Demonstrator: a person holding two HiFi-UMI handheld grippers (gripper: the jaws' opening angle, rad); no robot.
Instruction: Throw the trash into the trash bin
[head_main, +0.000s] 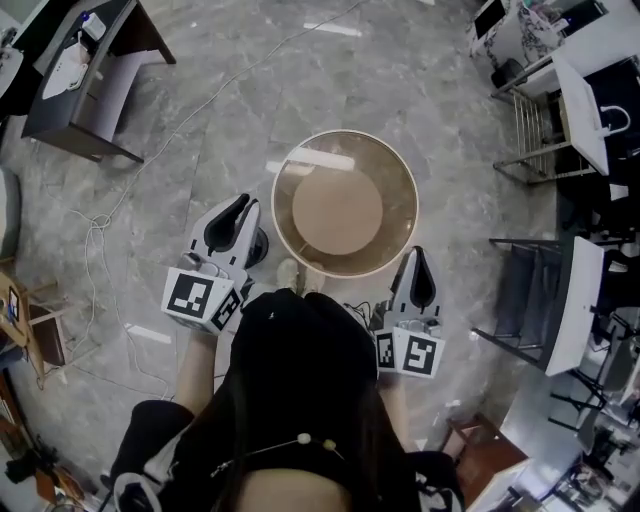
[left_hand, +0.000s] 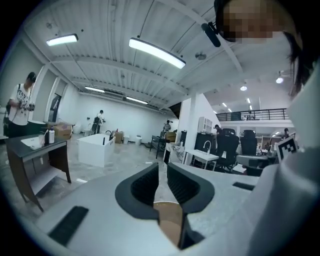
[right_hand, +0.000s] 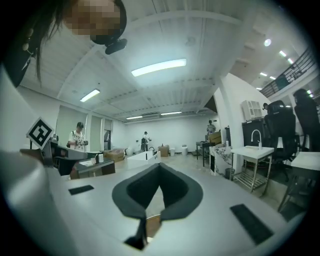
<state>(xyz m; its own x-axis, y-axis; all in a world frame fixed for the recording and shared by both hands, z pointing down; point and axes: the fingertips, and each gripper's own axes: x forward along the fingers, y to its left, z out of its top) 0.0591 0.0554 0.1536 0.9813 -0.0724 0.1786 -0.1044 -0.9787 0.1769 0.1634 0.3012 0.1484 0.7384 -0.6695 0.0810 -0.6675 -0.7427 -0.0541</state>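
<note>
My left gripper and right gripper are white shells with black, ribbed fingers. Each has a cube of black-and-white square markers. I wear a black top and a thin cord with a pale bead.

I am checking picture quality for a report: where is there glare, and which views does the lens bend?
Head view: a lamp reflection makes a bright bar inside the trash bin, another on the glossy floor. Left gripper view: strong fisheye bending, dark corners, ceiling lamp burnt white. Right gripper view: the same bending and dark corners, ceiling lamp bright.
</note>
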